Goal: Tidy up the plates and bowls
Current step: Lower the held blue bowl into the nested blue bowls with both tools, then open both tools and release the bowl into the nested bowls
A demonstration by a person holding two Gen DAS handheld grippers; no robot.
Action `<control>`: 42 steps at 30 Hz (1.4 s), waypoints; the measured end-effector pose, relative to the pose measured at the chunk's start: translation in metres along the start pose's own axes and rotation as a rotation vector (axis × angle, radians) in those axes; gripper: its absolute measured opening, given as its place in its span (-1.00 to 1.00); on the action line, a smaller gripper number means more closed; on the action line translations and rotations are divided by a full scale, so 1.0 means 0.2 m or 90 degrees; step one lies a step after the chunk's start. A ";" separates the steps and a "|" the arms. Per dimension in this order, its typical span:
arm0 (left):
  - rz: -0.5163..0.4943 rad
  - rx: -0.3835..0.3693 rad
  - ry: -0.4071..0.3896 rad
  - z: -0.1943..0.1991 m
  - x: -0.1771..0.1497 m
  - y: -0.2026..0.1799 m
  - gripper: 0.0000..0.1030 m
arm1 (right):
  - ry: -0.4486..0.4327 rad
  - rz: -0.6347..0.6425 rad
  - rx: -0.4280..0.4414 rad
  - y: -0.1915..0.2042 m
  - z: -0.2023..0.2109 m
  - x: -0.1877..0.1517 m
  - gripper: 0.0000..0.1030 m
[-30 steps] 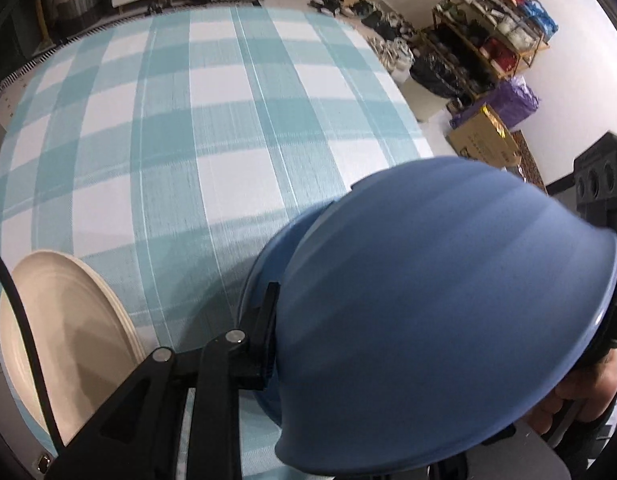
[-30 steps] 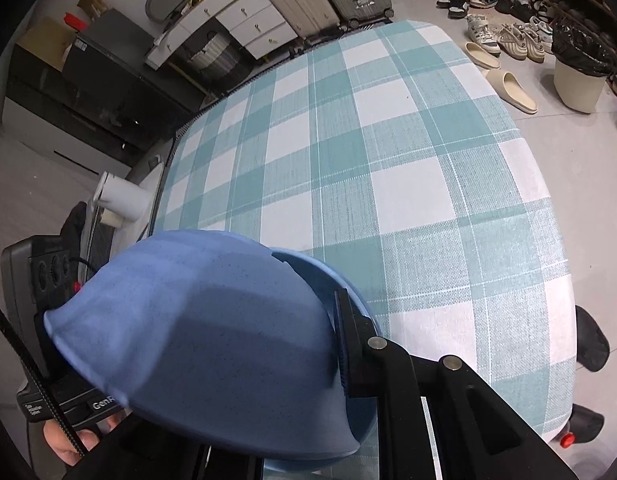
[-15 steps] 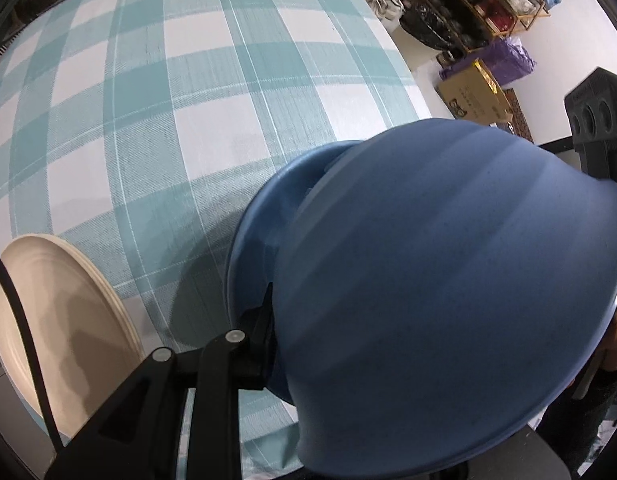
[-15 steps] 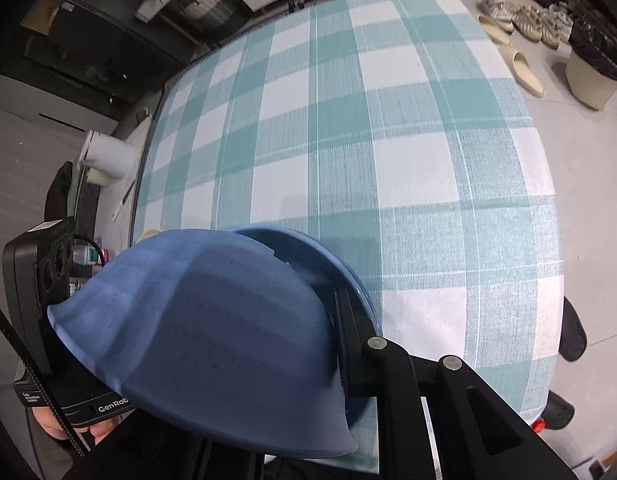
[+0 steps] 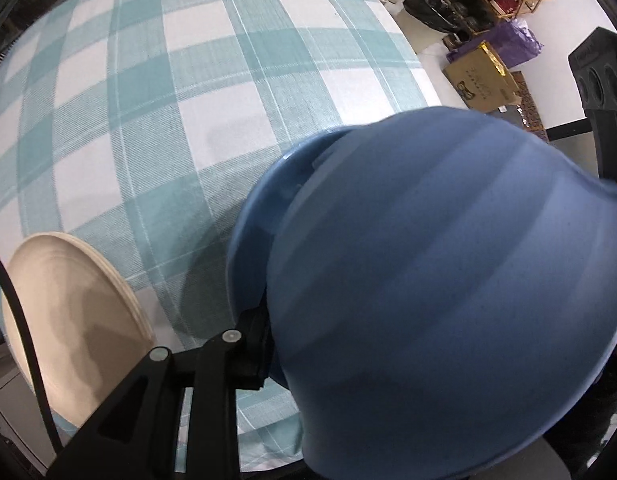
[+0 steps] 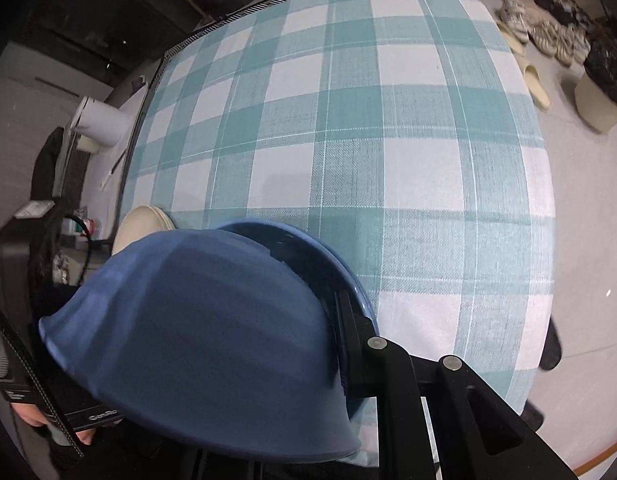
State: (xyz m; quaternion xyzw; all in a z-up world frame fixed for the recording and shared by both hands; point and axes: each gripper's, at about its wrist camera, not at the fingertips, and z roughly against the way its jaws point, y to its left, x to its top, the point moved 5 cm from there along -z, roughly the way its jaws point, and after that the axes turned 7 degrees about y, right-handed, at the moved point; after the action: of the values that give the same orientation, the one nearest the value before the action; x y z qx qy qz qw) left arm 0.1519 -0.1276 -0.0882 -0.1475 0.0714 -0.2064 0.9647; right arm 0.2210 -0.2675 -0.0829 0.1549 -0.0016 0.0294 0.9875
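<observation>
Both grippers clamped on one blue bowl [image 5: 448,280], left [image 5: 264,344] and right [image 6: 340,344] on opposite rims, probably for balance. Hovering over blue plate [image 6: 328,256], looks ready for stacking. Cream plates [image 5: 68,312] nearby.

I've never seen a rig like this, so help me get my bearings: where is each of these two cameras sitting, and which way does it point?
Left wrist: sits on the left gripper, looking forward and down over the checked tablecloth, the blue bowl and a cream plate; one black finger shows.
Right wrist: sits on the right gripper, looking across the same tablecloth; one black finger and the person's hand on the other gripper show.
Both share the blue bowl, plate and tablecloth.
</observation>
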 end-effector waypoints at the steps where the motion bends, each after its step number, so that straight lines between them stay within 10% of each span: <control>1: -0.002 0.006 -0.002 0.00 0.00 0.00 -0.44 | -0.004 0.005 -0.005 0.01 0.00 -0.01 -0.77; 19: 0.010 -0.062 0.024 0.09 0.05 -0.01 -0.37 | 0.011 -0.046 0.087 -0.08 0.04 0.01 -0.74; 42: -0.018 0.103 -0.014 0.10 0.04 0.01 -0.20 | 0.023 0.002 0.032 -0.06 0.01 -0.11 -0.70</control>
State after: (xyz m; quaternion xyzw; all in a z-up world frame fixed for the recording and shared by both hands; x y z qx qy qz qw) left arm 0.1644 -0.1245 -0.0711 -0.0720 0.0414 -0.2238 0.9711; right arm 0.2001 -0.2807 -0.0848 0.1787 0.0166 0.0340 0.9832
